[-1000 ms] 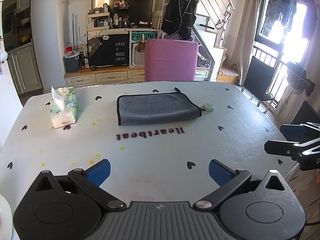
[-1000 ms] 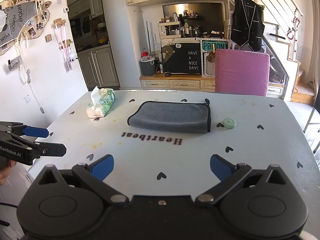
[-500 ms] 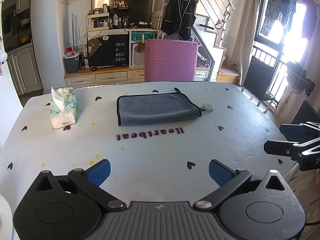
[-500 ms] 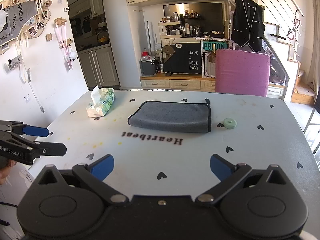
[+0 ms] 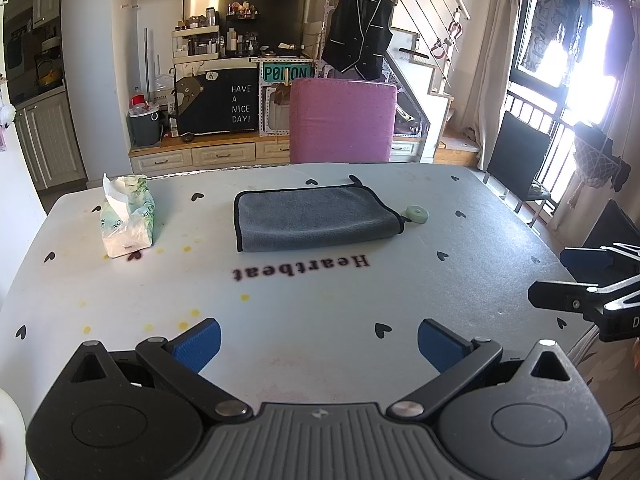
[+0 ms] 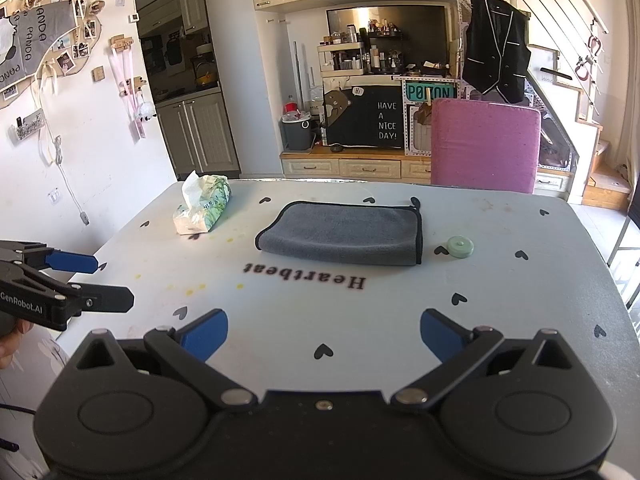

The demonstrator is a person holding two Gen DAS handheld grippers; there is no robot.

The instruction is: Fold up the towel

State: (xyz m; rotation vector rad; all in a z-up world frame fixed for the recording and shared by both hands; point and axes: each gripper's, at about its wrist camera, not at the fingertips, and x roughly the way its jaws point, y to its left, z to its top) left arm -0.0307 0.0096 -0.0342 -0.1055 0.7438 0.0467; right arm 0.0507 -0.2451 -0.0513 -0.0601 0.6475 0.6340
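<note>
A grey towel with black trim (image 5: 316,218) lies folded flat on the far half of the white table (image 5: 320,292); it also shows in the right wrist view (image 6: 344,233). My left gripper (image 5: 318,342) is open and empty, held over the near table edge, well short of the towel. My right gripper (image 6: 324,334) is open and empty too, over the near edge. Each gripper shows in the other's view: the right one at the right edge (image 5: 568,280), the left one at the left edge (image 6: 108,282).
A tissue pack (image 5: 126,216) stands left of the towel. A small green round disc (image 5: 417,214) lies just right of the towel. A pink chair (image 5: 342,120) stands behind the table. A black chair (image 5: 518,160) stands to the right.
</note>
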